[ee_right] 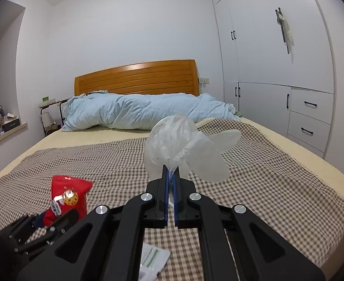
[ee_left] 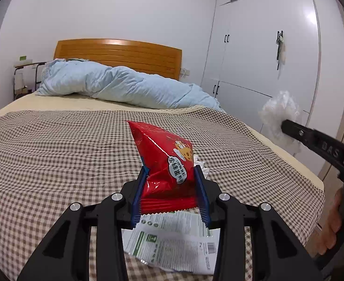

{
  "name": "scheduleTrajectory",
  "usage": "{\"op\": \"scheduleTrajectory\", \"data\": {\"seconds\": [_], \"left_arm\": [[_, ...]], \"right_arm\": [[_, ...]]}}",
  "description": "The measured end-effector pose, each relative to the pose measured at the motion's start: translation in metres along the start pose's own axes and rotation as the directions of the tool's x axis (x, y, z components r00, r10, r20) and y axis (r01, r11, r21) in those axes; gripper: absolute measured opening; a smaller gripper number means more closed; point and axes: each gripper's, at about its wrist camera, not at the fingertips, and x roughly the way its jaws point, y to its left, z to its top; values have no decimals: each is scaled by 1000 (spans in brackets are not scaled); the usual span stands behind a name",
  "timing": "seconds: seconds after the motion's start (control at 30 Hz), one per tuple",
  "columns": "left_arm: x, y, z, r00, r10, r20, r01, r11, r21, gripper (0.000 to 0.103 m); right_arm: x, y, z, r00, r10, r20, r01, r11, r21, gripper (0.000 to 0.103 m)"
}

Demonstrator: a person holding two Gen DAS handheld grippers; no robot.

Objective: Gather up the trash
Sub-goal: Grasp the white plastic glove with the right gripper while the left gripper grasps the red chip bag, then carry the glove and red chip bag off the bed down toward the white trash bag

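"DAS" embossed on right gripper (ee_left: 286,126), Chinese characters on red snack packet (ee_left: 167,161)

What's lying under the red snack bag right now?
Below the red snack bag, a white printed wrapper lies on the checked bedspread; crumpled white scrap peeks behind. Anything directly beneath stays hidden.

room: plain white walls (ee_right: 125,35) | bed: slatted orange wooden headboard (ee_right: 136,77); brown-and-white checked bedspread (ee_left: 55,145); rumpled pale blue quilt (ee_right: 129,110) | right: glossy white built-in wardrobe (ee_right: 277,58), black handles
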Motion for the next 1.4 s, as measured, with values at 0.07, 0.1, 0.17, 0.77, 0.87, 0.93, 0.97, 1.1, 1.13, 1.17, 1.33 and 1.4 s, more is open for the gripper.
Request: {"op": "scheduleTrajectory", "data": {"seconds": [0.07, 0.1, 0.17, 0.77, 0.87, 0.93, 0.97, 1.1, 1.13, 1.17, 1.33, 1.4], "left_arm": [[-7, 0, -3, 1000, -11, -7, 11, 1000, -7, 37], [-12, 1, -4, 1000, -17, -6, 17, 1000, -10, 37], [-22, -1, -5, 1000, -23, 4, 23, 1000, -6, 37], [-97, 6, -57, 1000, -19, 14, 19, 1000, 24, 37], [-107, 10, -66, 1000, -27, 9, 27, 1000, 16, 37], [-115, 10, -71, 1000, -24, 10, 24, 1000, 17, 37], [-119, 10, -73, 1000, -23, 14, 23, 1000, 21, 37], [-135, 8, -87, 1000, -17, 14, 17, 999, 34, 37], [-137, 9, -90, 1000, -18, 11, 17, 999, 35, 37], [-140, 11, -93, 1000, -23, 10, 23, 999, 30, 37], [-156, 16, -103, 999, -31, 18, 30, 999, 26, 30], [-162, 16, -106, 999, -30, 30, 29, 999, 35, 30]], "right_arm": [[-7, 1, -6, 1000, -6, -8, 6, 1000, -12, 3], [-11, 2, -10, 1000, -8, -13, 8, 1000, -21, 3], [-18, 4, -15, 1000, -12, -15, 12, 999, -39, 3], [-80, 20, -58, 999, -34, -40, 29, 991, -133, 3], [-91, 21, -64, 998, -36, -44, 30, 990, -137, 3], [-98, 22, -68, 998, -38, -48, 31, 990, -141, 3], [-101, 23, -70, 998, -38, -49, 30, 990, -141, 3], [-117, 26, -79, 998, -36, -57, 27, 988, -154, 3], [-119, 26, -81, 998, -36, -59, 26, 987, -156, 3], [-122, 27, -84, 997, -35, -63, 25, 987, -159, 3], [-135, 28, -99, 996, -36, -84, 22, 986, -164, 3], [-139, 28, -104, 995, -38, -94, 22, 986, -166, 3]]}}
